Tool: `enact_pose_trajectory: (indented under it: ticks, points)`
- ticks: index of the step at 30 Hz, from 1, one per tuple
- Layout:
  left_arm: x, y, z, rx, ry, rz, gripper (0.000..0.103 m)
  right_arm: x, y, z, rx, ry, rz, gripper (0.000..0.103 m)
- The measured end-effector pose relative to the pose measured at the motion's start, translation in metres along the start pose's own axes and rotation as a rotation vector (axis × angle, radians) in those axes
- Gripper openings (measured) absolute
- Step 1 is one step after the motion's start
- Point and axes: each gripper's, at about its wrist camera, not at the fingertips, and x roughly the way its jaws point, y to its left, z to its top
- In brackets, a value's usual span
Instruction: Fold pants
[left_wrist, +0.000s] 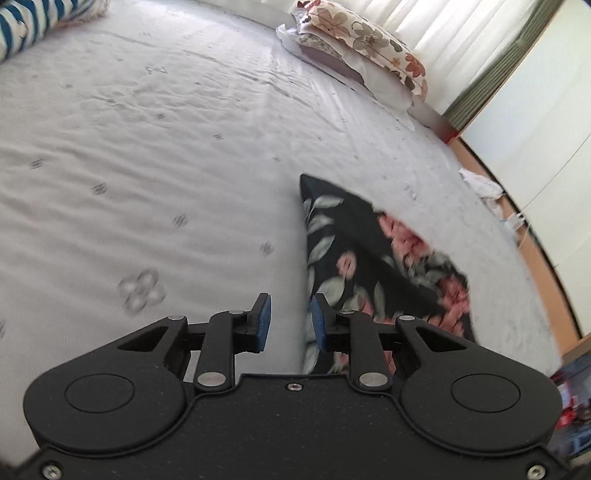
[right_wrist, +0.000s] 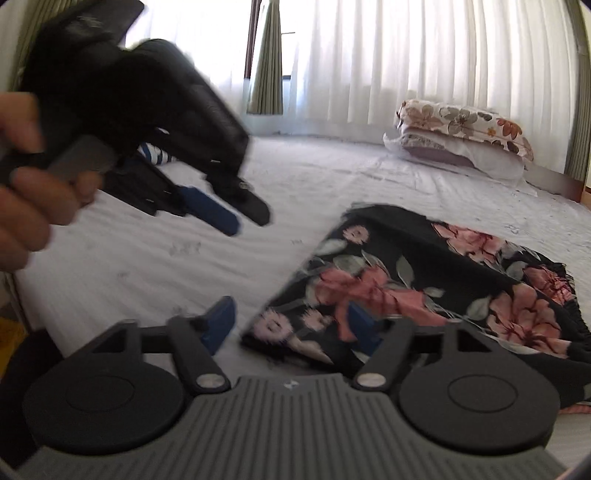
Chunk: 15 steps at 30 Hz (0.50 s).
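Nearest your right wrist camera is the right gripper, black with blue pads; its fingers stand wide apart and hold nothing. The left pad is over bare sheet, and the right pad overlaps the near edge of the black floral-print fabric pants. Whether that pad touches the cloth cannot be told, as the frame is blurred.

The pants lie folded into a compact, roughly rectangular bundle on the bed, with the gathered waistband edge toward your right. In the left wrist view, the pants appear as a wedge just to the right of the left gripper. That gripper's blue-padded fingers are parted with a clear gap and clamp nothing. Its right pad sits at the left edge of the cloth; contact cannot be confirmed.

From the right wrist camera, you see the left gripper raised above the sheet, apart from the pants, with your left hand around its grip.

The bundle rests on the white patterned bed sheet. A floral-print pillow tops a stack at the far side of the bed, well apart from the pants. White pleated curtains hang behind it. A blue-and-white striped cloth lies at the far left corner.
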Motion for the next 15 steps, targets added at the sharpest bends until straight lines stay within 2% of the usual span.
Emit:
enact_pose_trajectory:
  ticks: [2,3,5,7,8,9,10,11,13,14,15]
  points:
    - [0.013,-0.002,0.014,0.006,0.027,-0.032,0.024,0.006,0.014,0.003,-0.027,-0.012,-0.035,0.083]
    - [0.021,-0.004,0.02,0.012,0.045,-0.046,0.029,0.011,0.022,0.003,-0.057,-0.008,-0.065,0.081]
    - [0.039,-0.008,0.028,0.025,0.076,-0.065,0.037,0.022,0.029,0.001,-0.081,0.02,-0.122,0.069]
    - [0.057,-0.011,0.033,0.025,0.112,-0.064,0.041,0.027,0.026,-0.002,-0.04,0.044,-0.166,0.048]
    - [0.067,-0.013,0.034,0.024,0.13,-0.065,0.043,0.027,0.024,-0.004,-0.018,0.046,-0.181,0.044]
    - [0.076,-0.014,0.036,0.021,0.144,-0.068,0.045,0.026,0.021,-0.005,-0.004,0.044,-0.194,0.026]
    - [0.084,-0.015,0.037,0.019,0.155,-0.075,0.045,0.025,0.02,-0.006,0.002,0.042,-0.204,0.02]
    - [0.092,-0.016,0.038,0.017,0.164,-0.085,0.045,0.023,0.02,-0.007,0.006,0.037,-0.209,0.019]
    - [0.108,-0.018,0.04,0.015,0.173,-0.106,0.036,0.021,0.021,-0.01,0.007,0.036,-0.203,0.017]
    - [0.114,-0.021,0.042,0.023,0.171,-0.098,0.015,0.02,0.021,-0.011,0.006,0.031,-0.203,0.016]
    - [0.12,-0.024,0.044,0.035,0.168,-0.071,0.011,0.02,0.02,-0.013,0.003,0.032,-0.201,0.016]
